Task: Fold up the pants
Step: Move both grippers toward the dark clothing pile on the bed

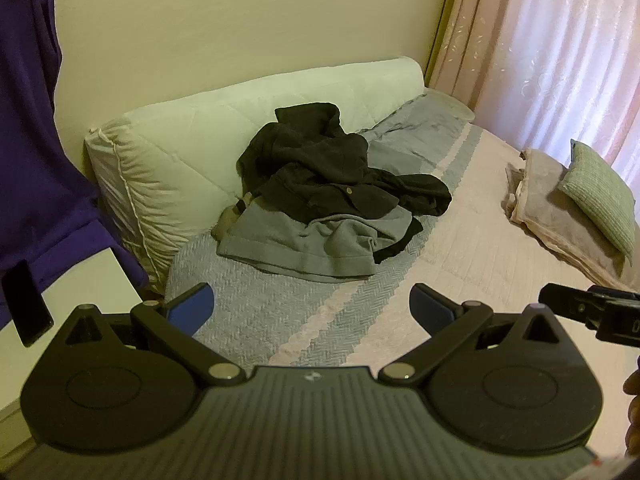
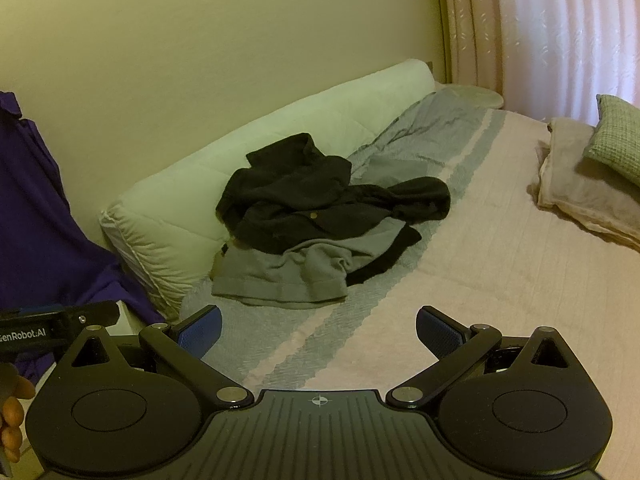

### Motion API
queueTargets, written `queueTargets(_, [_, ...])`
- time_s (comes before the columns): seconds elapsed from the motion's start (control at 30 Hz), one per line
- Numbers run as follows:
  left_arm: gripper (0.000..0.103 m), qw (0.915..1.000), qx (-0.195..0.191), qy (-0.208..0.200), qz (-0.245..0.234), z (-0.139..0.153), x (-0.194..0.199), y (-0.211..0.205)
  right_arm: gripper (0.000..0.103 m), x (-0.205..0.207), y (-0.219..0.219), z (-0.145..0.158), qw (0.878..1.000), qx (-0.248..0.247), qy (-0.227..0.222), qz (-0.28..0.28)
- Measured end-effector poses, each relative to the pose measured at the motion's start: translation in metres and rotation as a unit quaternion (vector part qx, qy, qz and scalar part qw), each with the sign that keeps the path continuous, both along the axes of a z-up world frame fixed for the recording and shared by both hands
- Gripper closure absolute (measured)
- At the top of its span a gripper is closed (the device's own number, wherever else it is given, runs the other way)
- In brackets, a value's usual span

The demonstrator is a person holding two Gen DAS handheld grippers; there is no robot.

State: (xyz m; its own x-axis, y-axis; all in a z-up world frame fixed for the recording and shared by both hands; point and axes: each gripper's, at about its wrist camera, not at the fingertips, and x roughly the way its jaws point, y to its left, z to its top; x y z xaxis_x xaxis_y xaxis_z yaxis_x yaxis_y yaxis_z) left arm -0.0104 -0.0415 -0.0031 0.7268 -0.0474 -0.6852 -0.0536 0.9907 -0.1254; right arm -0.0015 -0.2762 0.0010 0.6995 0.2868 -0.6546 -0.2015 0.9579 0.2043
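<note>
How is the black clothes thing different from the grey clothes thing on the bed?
The black garment lies on top; the grey garment lies underneath, sticking out toward the grippers. The black garment is darker and more heaped, reaching up against the white cushion, while the grey garment lies flatter, with a wide hem band showing. The black garment shows a small gold button; the grey one shows none. Both are crumpled and unfolded on the bed.

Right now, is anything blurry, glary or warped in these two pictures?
Left wrist view: the curtain is blown out by backlight and the fisheye bends the wall edge. Right wrist view: dim greenish cast, black clothes lose detail, dark corners.
</note>
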Motion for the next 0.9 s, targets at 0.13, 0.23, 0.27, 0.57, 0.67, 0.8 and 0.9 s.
queueTargets(0.13, [0.001,1.0000,0.000,-0.006,0.007,-0.003,0.000,-0.003,0.002,0.002,-0.013,-0.001,1.000,0.002,-0.009,0.018])
queueTargets(0.23, [0.001,0.9999,0.008,-0.010,0.009,-0.005,0.003,0.000,0.002,0.003,-0.018,0.000,0.999,-0.008,-0.025,0.037])
queueTargets(0.27, [0.001,0.9998,0.011,-0.016,0.008,-0.005,0.004,0.001,0.002,0.004,-0.018,0.000,0.999,-0.008,-0.029,0.040])
queueTargets(0.57, [0.000,0.9978,0.059,-0.022,-0.020,-0.019,0.058,0.021,0.002,0.053,-0.001,-0.009,0.993,0.004,-0.066,0.095])
queueTargets(0.67, [0.001,0.9968,0.067,-0.019,-0.038,-0.033,0.099,0.033,0.003,0.083,0.017,-0.018,0.989,-0.027,-0.077,0.120])
queueTargets(0.8, [0.001,0.9926,0.089,-0.016,-0.081,-0.064,0.172,0.048,0.005,0.136,0.052,-0.051,0.983,-0.081,-0.076,0.146])
queueTargets(0.9, [0.001,0.9865,0.112,-0.015,-0.118,-0.094,0.234,0.058,0.018,0.185,0.077,-0.084,0.979,-0.097,-0.060,0.167])
